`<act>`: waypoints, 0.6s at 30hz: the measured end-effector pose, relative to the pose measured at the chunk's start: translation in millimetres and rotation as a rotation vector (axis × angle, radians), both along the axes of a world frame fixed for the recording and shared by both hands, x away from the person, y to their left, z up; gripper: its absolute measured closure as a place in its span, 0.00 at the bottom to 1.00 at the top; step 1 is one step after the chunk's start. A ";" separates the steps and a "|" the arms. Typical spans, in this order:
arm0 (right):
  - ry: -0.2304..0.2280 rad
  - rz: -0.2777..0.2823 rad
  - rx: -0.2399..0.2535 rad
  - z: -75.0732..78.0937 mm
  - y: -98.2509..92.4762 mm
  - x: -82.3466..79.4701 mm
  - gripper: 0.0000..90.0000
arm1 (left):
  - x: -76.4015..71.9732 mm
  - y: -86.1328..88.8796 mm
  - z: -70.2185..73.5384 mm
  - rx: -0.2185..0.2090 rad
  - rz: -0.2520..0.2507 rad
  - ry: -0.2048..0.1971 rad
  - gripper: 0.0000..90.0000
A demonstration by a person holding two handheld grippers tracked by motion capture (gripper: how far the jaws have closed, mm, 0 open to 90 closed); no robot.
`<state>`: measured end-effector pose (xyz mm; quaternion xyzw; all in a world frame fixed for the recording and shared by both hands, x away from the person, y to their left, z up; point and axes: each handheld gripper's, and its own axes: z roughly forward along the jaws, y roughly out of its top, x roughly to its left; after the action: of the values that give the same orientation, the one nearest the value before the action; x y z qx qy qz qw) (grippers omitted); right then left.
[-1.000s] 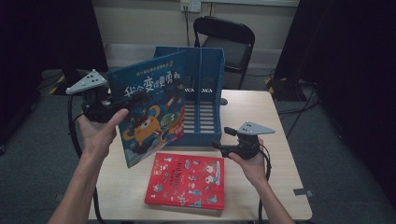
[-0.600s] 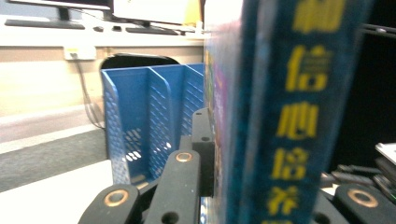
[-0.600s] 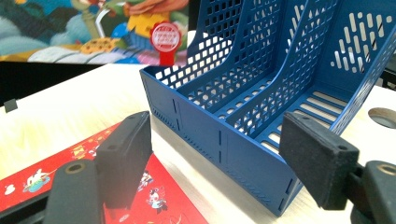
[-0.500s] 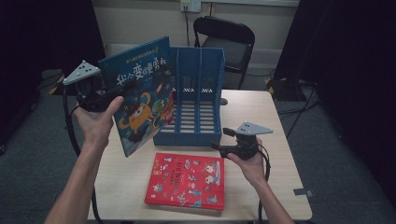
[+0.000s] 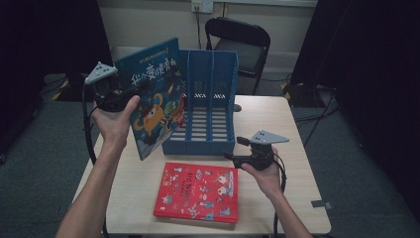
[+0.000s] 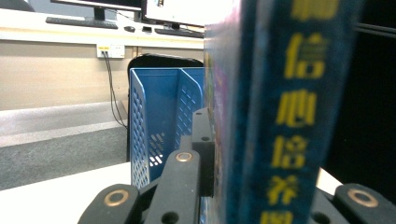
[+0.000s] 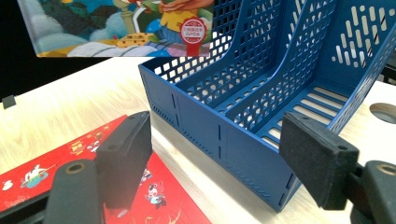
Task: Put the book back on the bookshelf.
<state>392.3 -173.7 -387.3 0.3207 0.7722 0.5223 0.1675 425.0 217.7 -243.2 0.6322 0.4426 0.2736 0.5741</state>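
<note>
Overhead, left gripper point(image 5: 130, 94) was clamped on the blue book point(image 5: 154, 99) beside the file rack point(image 5: 208, 94); right gripper point(image 5: 233, 148) stood open, empty.

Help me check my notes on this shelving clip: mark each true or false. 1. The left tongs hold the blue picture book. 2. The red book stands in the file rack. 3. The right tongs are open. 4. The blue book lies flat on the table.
1. True: the left tongs are shut on the blue picture book.
2. False: the red book lies flat on the table, in front of the blue file rack.
3. True: the right tongs stand open, holding nothing.
4. False: it is held upright in the air, left of the rack.
</note>
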 end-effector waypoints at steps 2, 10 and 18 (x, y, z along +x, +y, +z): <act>0.000 0.000 -0.001 -0.2 -0.2 0.0 0.28 | 4.6 -3.5 -2.5 -0.001 0.015 0.000 0.93; 0.003 0.006 -0.003 -0.8 -1.9 0.2 0.28 | 21.2 -18.0 -15.9 0.009 0.079 0.010 0.93; 0.005 0.012 -0.019 -2.0 1.0 -1.0 0.28 | 33.2 -29.5 -20.3 0.011 0.097 -0.003 0.93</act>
<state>391.3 -172.7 -389.3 0.3157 0.7794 0.5152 0.1652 458.2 188.3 -263.5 0.6125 0.4706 0.3045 0.5573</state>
